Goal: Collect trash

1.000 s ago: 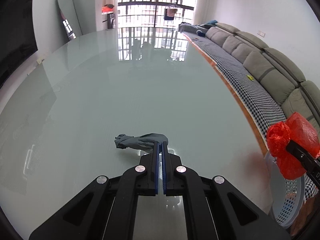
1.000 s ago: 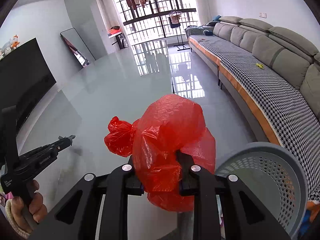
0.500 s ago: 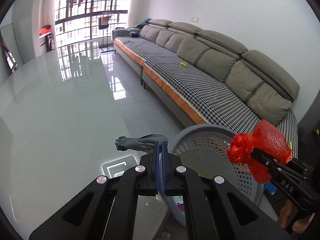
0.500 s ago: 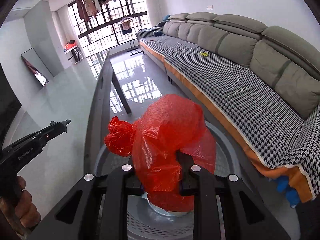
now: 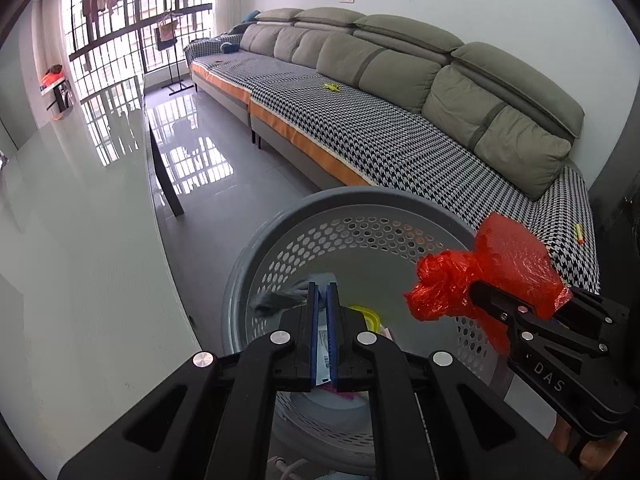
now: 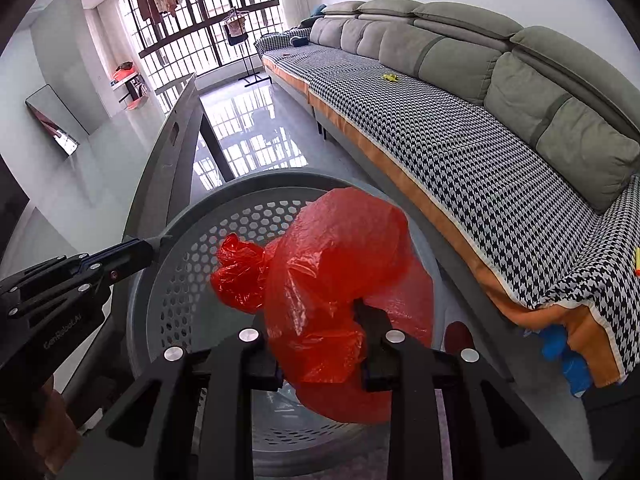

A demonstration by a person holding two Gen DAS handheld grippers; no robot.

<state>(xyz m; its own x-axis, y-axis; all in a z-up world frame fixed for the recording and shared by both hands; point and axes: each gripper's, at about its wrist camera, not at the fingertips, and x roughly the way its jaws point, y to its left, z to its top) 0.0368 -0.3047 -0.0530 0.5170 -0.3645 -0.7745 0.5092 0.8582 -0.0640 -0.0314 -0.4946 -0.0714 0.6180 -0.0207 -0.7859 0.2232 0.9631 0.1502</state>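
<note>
Below both claws sits the grey perforated basket; the right claw, jaws just easing apart, pinches the red bag above it — the left claw, nearly together, has the grey glove at its tips.

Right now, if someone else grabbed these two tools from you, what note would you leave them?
Left hand-held gripper: jaws nearly together, grey glove blurred at its tips above the basket; grip unclear.
Right hand-held gripper: jaws have just been opening, red bag between them, over the basket.
Done: both pieces brought to the basket, which holds some rubbish.
Left: let both drop in, then look for more trash.
</note>
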